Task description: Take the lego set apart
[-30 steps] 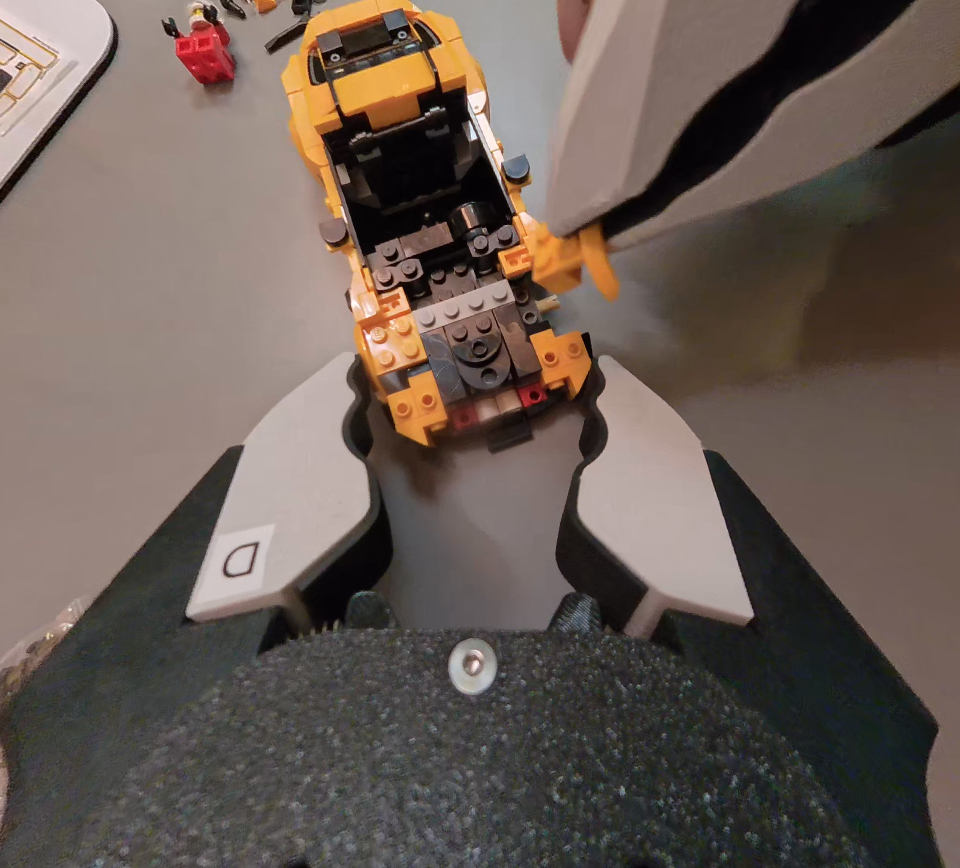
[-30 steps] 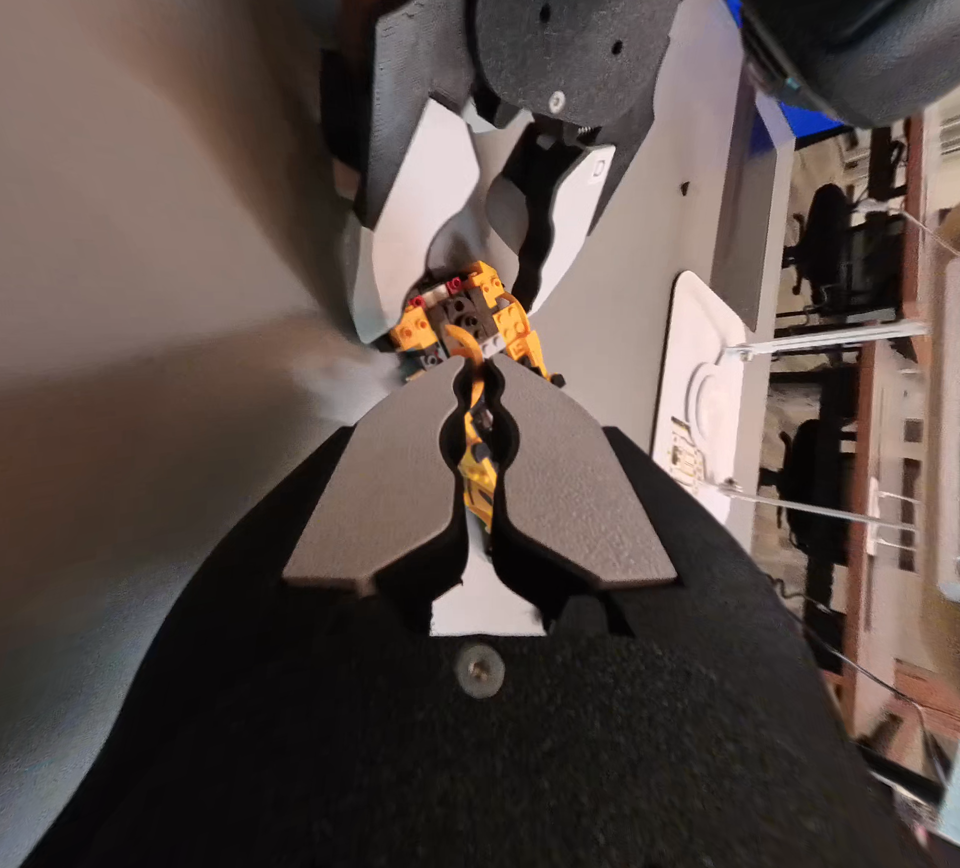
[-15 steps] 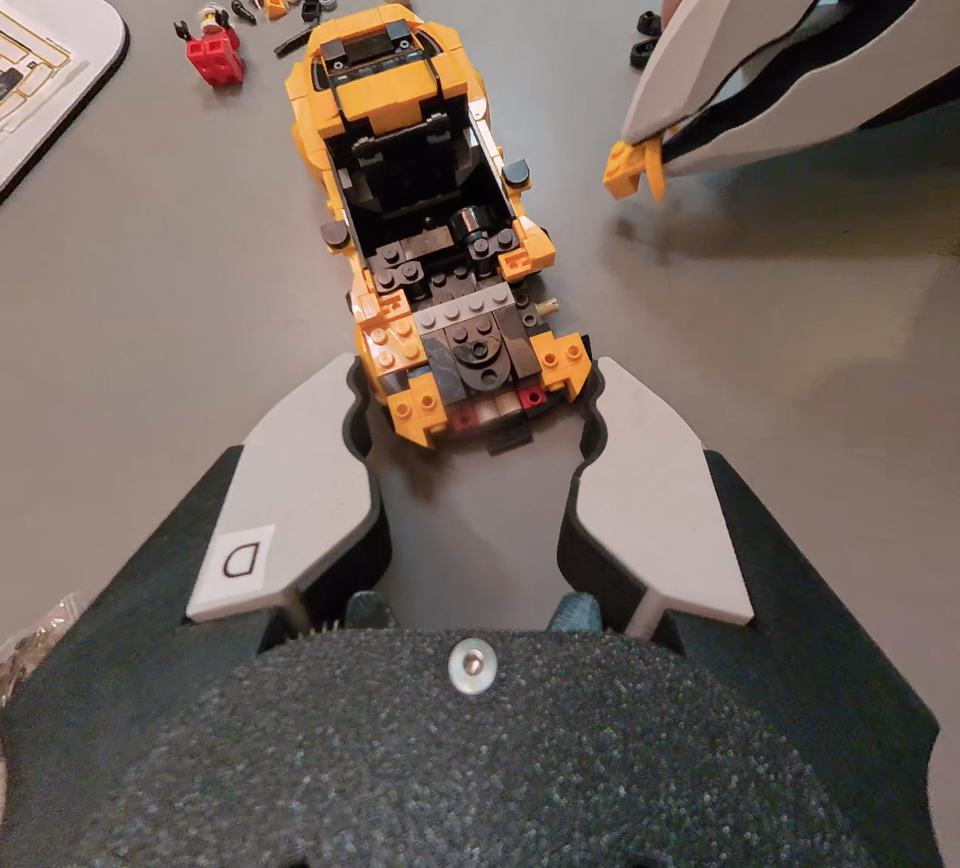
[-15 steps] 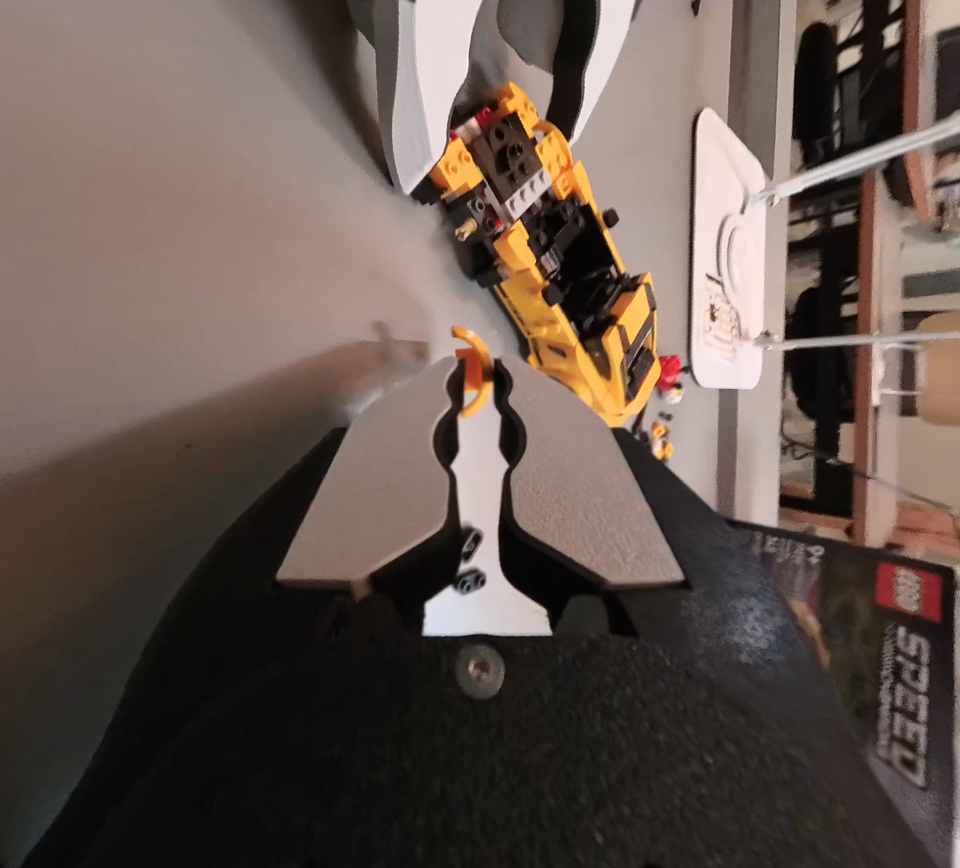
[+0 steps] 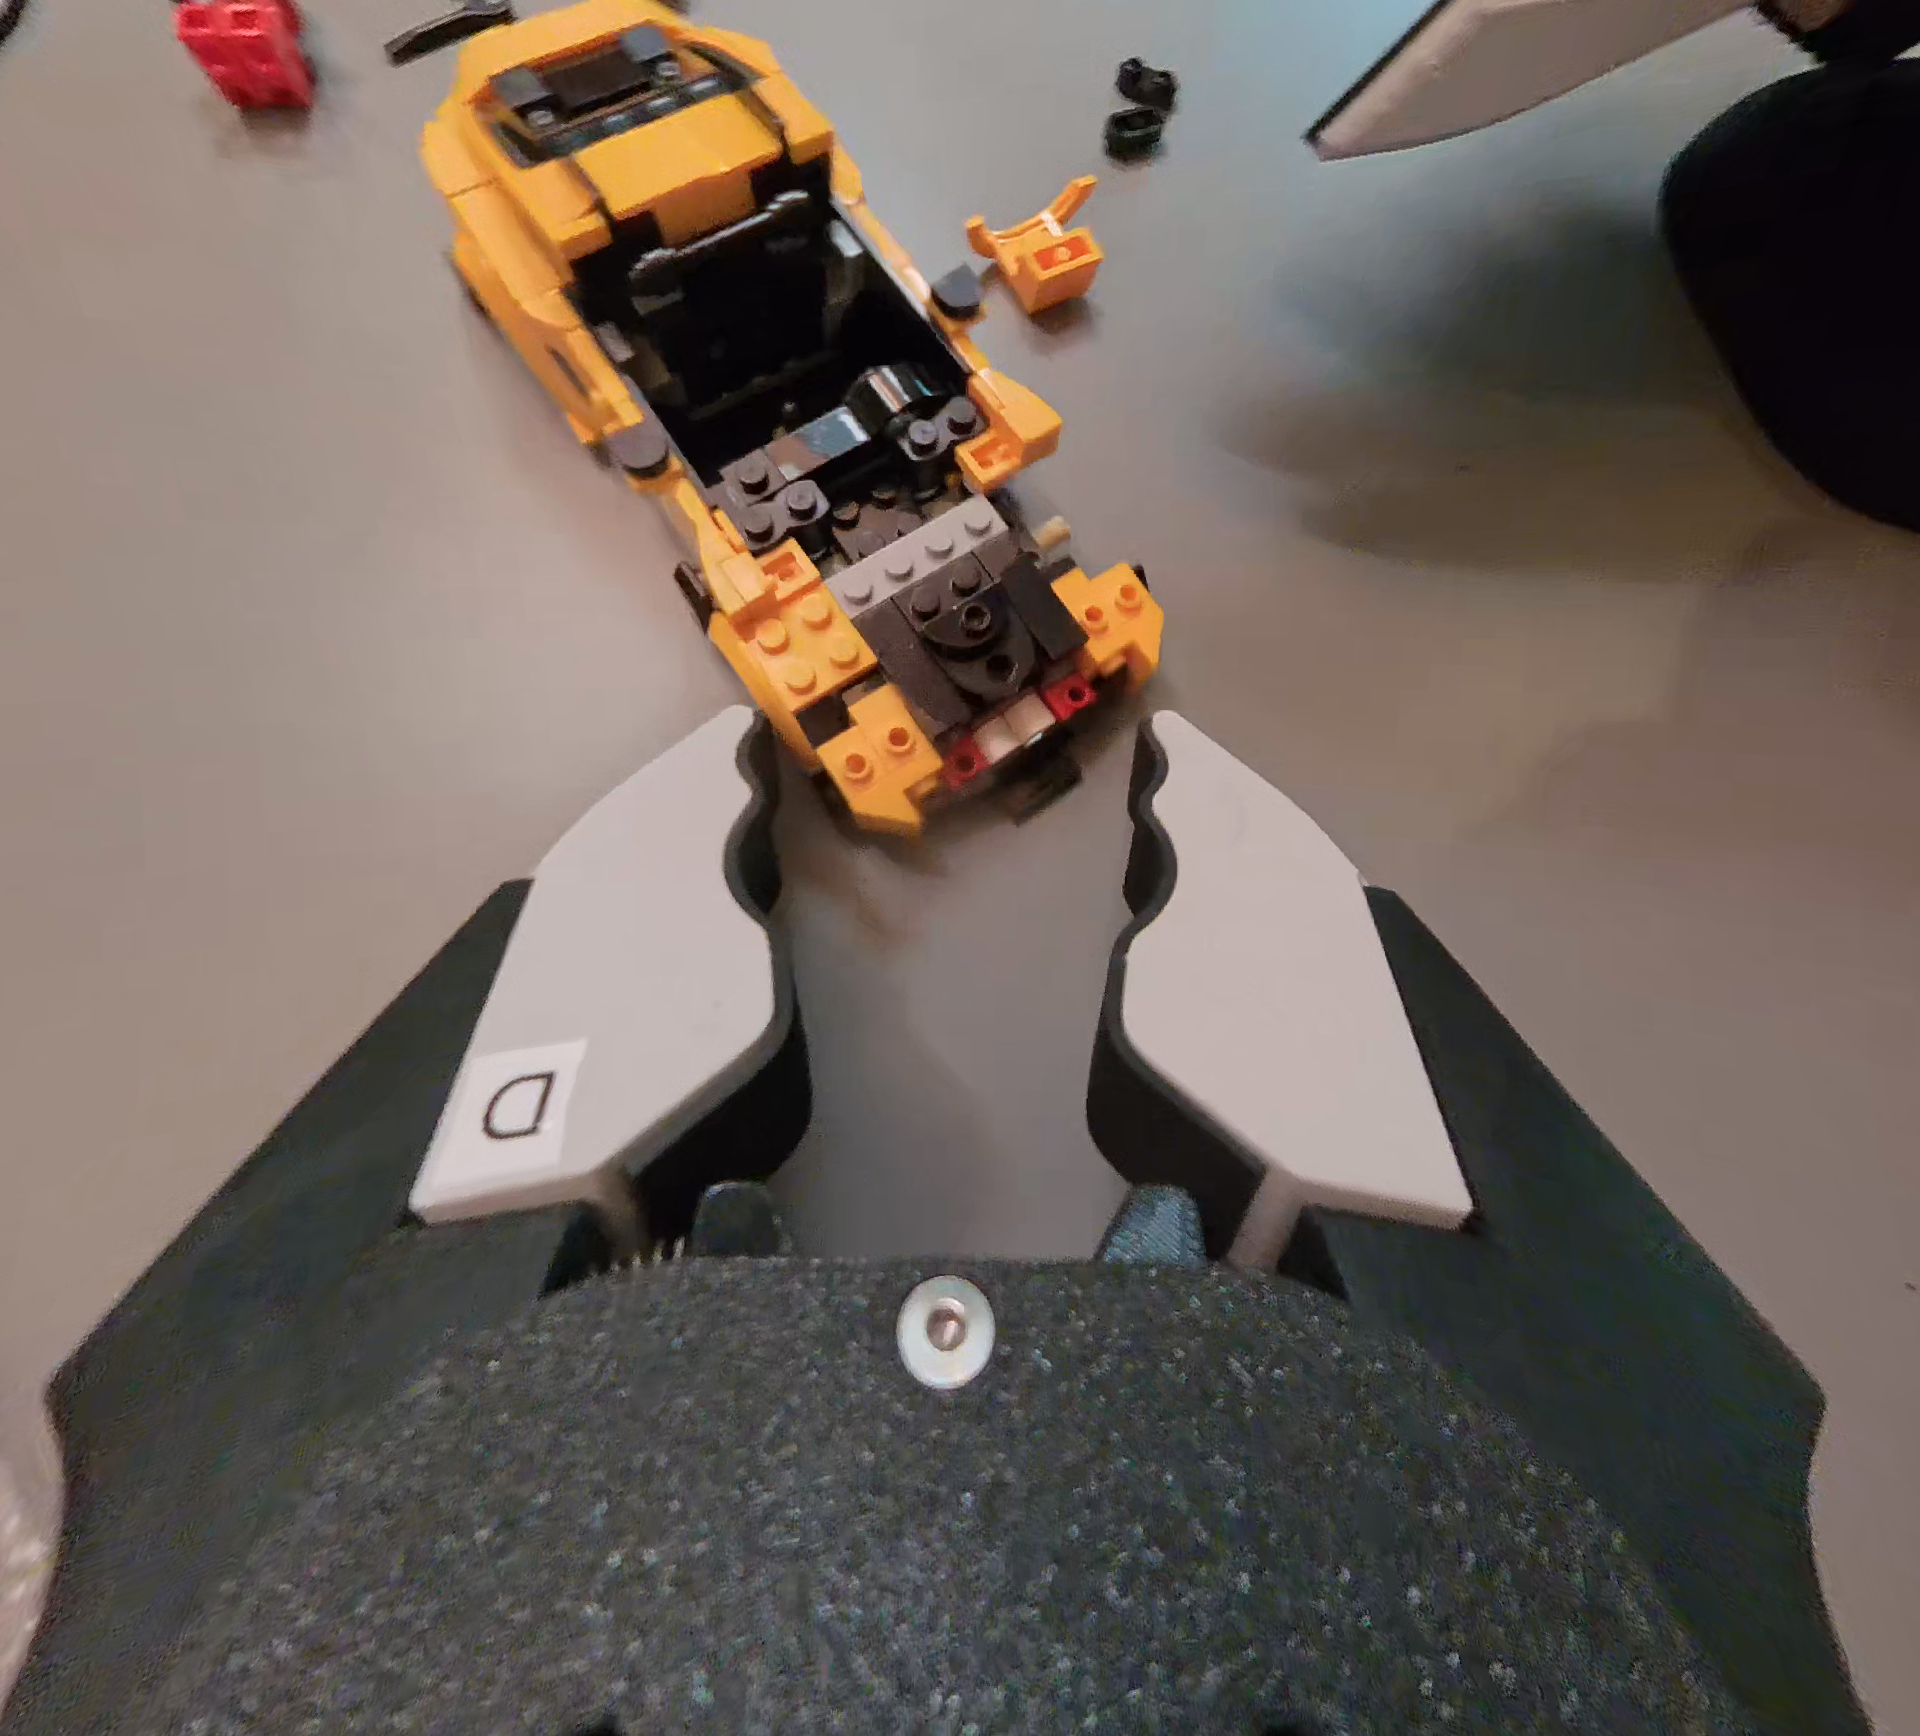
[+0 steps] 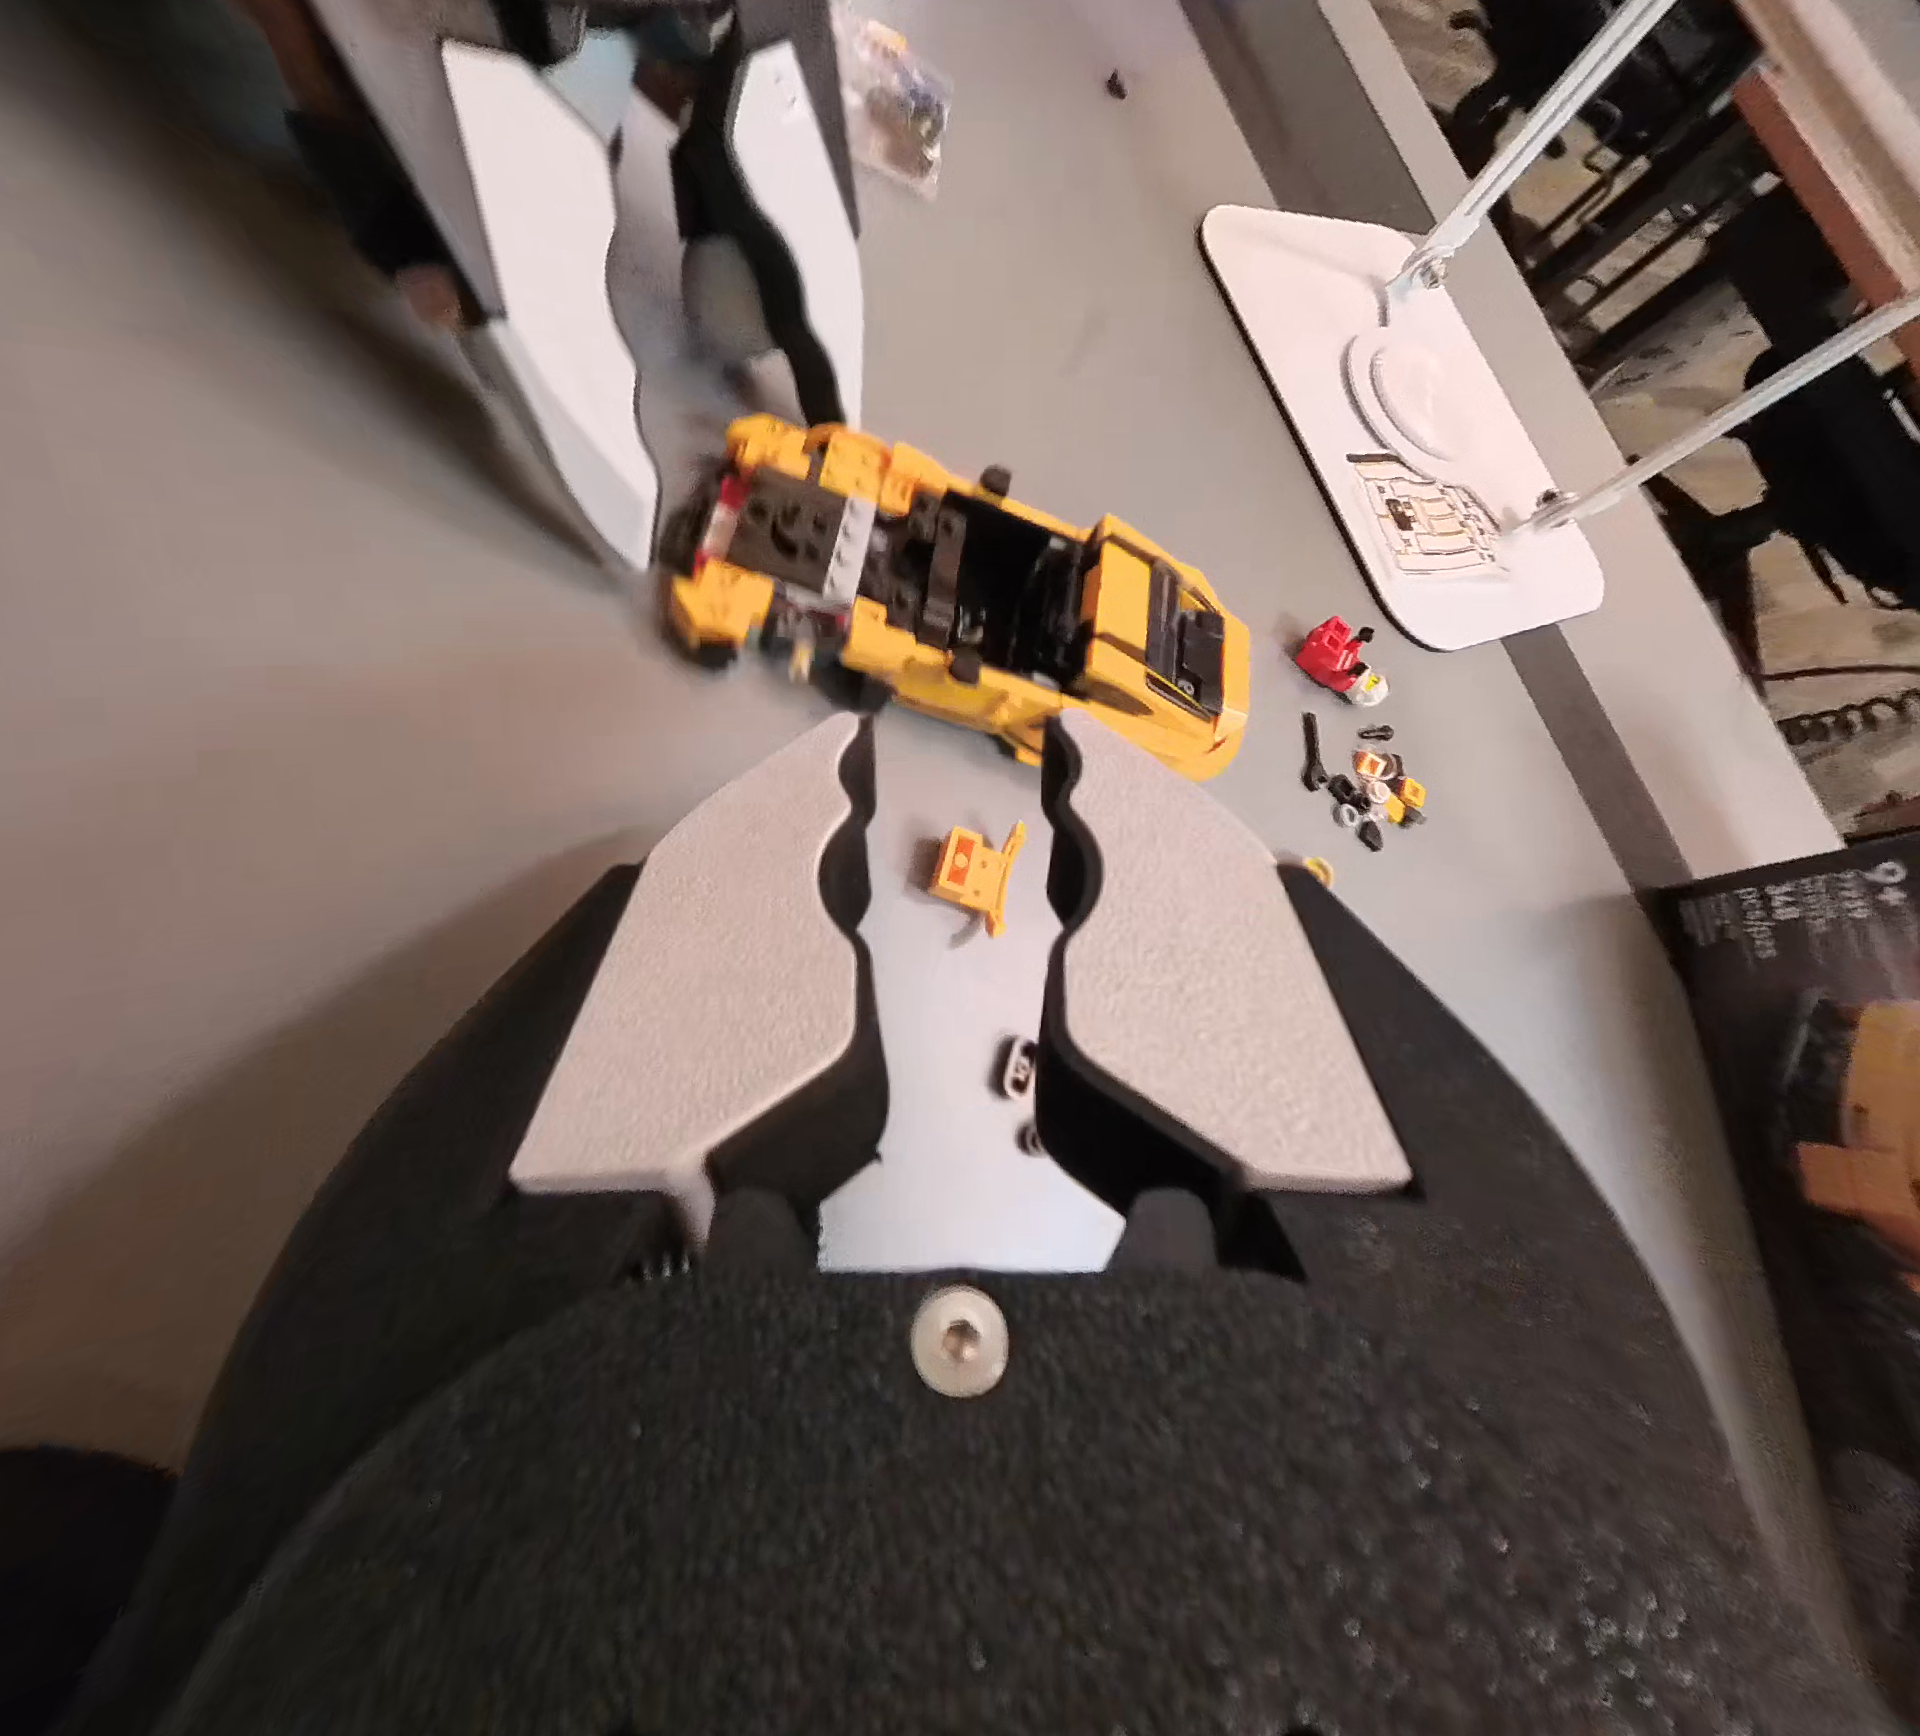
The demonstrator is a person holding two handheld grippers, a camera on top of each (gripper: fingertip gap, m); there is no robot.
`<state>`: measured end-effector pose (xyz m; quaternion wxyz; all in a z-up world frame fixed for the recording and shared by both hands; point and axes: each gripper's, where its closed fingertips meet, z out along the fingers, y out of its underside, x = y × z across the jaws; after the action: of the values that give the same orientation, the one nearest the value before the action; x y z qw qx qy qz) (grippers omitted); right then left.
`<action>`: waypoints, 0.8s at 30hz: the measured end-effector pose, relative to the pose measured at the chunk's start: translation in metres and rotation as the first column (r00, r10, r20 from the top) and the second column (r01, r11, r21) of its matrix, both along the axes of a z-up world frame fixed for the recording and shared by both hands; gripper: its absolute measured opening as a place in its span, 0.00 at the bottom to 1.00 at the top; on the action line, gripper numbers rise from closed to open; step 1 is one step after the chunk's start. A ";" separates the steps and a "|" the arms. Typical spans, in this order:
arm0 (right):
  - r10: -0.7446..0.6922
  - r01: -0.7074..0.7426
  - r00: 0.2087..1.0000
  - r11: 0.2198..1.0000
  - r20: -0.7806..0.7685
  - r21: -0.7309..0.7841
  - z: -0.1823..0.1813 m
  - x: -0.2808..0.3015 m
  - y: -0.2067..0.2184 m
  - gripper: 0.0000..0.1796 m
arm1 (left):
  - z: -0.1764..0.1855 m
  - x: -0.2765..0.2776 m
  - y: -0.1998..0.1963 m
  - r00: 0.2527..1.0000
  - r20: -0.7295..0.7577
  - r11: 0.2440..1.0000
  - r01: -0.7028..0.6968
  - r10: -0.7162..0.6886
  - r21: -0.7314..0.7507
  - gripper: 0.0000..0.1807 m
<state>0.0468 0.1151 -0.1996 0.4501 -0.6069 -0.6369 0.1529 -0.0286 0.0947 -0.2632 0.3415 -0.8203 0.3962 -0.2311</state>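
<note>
Released since the earlier frame, the orange fender piece [image 6: 977,871] now lies on the grey table [image 5: 260,491] beside the lego car [image 5: 748,356], under the spread, empty right gripper [image 6: 956,736]. Left gripper [image 5: 945,725], fingers apart and empty, brackets the car's blurred stripped end. Beyond the table edge, the room is dim; 2 small black parts [image 5: 1138,107] lie nearby.

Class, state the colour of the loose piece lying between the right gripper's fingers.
Orange loose piece; clearest in the right wrist view.
</note>
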 end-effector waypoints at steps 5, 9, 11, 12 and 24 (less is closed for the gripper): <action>-0.047 0.041 0.995 0.997 -0.085 -0.065 0.001 -0.015 0.000 0.17 | 0.006 0.010 -0.008 0.997 -0.006 0.996 0.075 -0.075 0.056 0.26; -0.064 0.061 0.997 0.996 -0.045 -0.069 -0.010 -0.017 0.002 0.16 | 0.008 0.007 -0.004 0.997 0.070 0.999 0.026 -0.024 -0.027 0.22; -0.057 0.055 0.998 0.994 -0.024 -0.093 -0.015 -0.016 0.000 0.16 | 0.014 0.010 -0.004 0.988 0.155 0.996 0.023 -0.008 -0.091 0.20; -0.045 0.043 0.999 0.993 -0.019 -0.110 -0.017 -0.016 -0.003 0.16 | 0.019 0.013 -0.004 0.977 0.215 0.991 0.029 -0.001 -0.128 0.20; 0.070 -0.066 0.992 0.997 0.100 -0.039 -0.025 -0.029 0.000 0.16 | 0.022 0.016 0.010 0.883 0.425 0.848 0.059 0.202 -0.526 0.10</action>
<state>0.0174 0.1147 -0.2249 0.4009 -0.5997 -0.6765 0.1483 -0.0128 0.1042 -0.2413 0.1977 -0.8168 0.1928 -0.5065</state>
